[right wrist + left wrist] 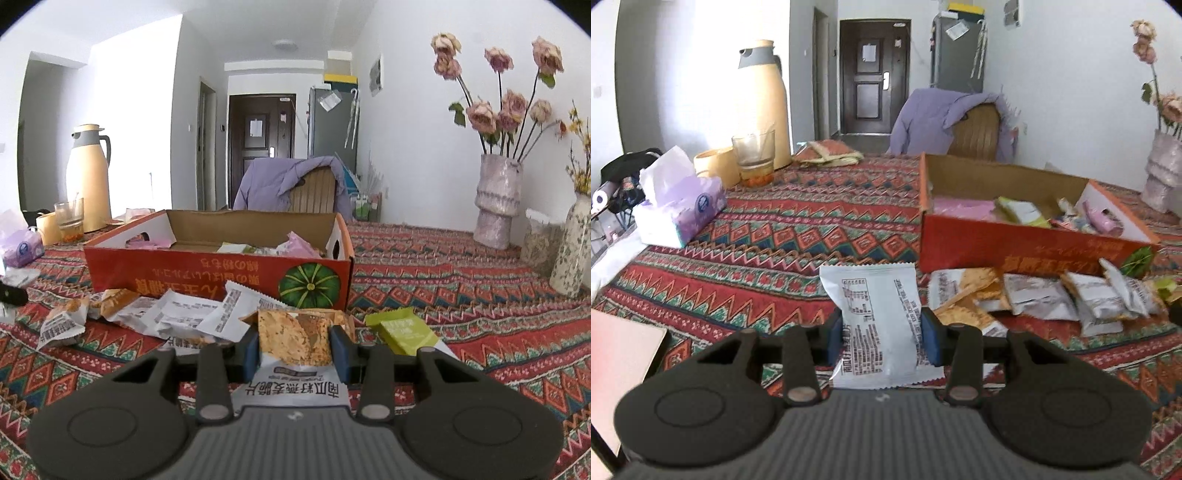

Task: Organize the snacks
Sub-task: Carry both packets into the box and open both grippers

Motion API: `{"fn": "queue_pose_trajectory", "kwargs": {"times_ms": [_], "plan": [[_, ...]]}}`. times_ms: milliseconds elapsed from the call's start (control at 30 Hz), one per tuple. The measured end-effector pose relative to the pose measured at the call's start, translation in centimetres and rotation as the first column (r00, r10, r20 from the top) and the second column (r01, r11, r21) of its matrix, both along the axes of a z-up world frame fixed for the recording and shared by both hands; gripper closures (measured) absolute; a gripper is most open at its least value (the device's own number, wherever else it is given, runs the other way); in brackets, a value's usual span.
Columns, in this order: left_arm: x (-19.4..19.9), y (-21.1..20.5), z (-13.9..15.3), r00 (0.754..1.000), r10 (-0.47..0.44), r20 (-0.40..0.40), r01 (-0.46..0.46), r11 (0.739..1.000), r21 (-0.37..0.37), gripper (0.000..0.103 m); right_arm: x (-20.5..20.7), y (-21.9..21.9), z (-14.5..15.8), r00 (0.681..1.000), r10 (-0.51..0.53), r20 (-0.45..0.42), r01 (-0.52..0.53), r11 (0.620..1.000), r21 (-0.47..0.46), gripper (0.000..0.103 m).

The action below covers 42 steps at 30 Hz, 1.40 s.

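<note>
Near worktop edge: L tool [882, 334] clamped on white foil snack packet [877, 314] | R tool [294, 349] clamped on orange cracker-print snack packet [295, 338] | both light, crinkly, prob. fragile inside; grip mid-body, gently.

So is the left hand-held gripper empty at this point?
No, the left hand-held gripper is shut on a white snack packet, pinched between its two blue pads above the patterned tablecloth.
</note>
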<state>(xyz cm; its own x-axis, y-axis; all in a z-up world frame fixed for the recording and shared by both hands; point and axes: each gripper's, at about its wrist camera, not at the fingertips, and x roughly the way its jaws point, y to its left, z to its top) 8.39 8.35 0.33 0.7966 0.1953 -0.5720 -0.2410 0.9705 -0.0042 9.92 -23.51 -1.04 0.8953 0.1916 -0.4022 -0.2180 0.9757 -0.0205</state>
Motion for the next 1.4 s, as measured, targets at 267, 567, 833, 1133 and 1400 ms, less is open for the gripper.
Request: {"fn": "queue_pose_trajectory", "kwargs": {"times_ms": [267, 567, 833, 1133, 1400], "plan": [[0.6, -2.3, 2.1, 0.993, -0.085, 0.082, 0.086, 0.996, -0.013, 0.06, -0.9, 1.6, 2.9, 0.995, 0.085, 0.053, -0.087, 0.996, 0.035, 0.064], [3.9, -5.2, 4.9, 0.978, -0.126, 0.164, 0.137, 0.989, -0.054, 0.06, 1.1, 3.3, 6.4, 0.987, 0.097, 0.127, -0.106, 0.992, 0.068, 0.064], [8.3, -7.4, 6.1, 0.969, -0.149, 0.195, 0.158, 0.987, -0.033, 0.06, 5.5, 4.6, 7.9, 0.985, 0.089, 0.15, -0.099, 0.993, 0.063, 0.064], [13.6, -8.2, 4.6, 0.978, -0.079, 0.192, 0.081, 0.997, -0.006, 0.06, 13.0, 5.3, 6.7, 0.994, 0.037, 0.104, -0.047, 0.995, 0.089, 0.064], [16.5, -7.8, 1.5, 0.986, -0.042, 0.16, 0.037, 0.999, 0.03, 0.06, 15.8, 4.1, 3.5, 0.998, 0.021, 0.063, -0.03, 0.989, 0.148, 0.064]]}}
